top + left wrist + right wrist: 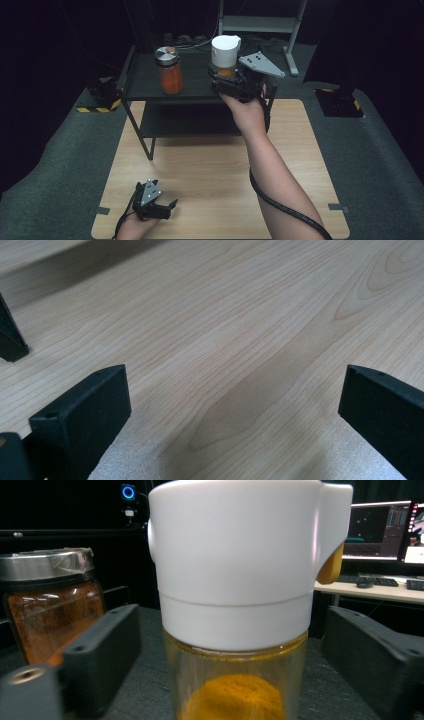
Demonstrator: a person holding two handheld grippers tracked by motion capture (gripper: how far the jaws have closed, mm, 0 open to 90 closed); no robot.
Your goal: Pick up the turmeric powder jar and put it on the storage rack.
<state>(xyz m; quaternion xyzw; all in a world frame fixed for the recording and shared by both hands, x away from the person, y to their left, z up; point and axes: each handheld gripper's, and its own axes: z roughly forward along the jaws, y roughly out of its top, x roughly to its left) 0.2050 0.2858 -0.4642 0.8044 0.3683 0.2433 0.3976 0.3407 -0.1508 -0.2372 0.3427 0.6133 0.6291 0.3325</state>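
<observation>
High view: at lower left we see the left gripper (169,206) lying low over the wooden table (210,165), the hand behind it at the near edge. In the left gripper view its jaws stand spread wide over bare wood grain, nothing between them.

Moving right, on the top of the dark shelf unit (145,82) stands a glass jar (170,71) with a metal lid, filled most of the way with an orange-red powder. In the right gripper view this jar (47,605) appears behind the left-hand jaw.

Further right, the right forearm reaches forward from the bottom edge, wrist straight, holding the right gripper (226,76) level at shelf height, grey plate on top. Its jaws stand apart, one on each side of the white-capped dispenser (225,55), with a visible gap on both sides; the pads do not press it. The dispenser (235,630) stands upright on the shelf top, right of the jar and well apart from it. It has a clear glass body holding a mound of yellow-orange powder, and a tall white plastic cap with a spout at one side.
</observation>
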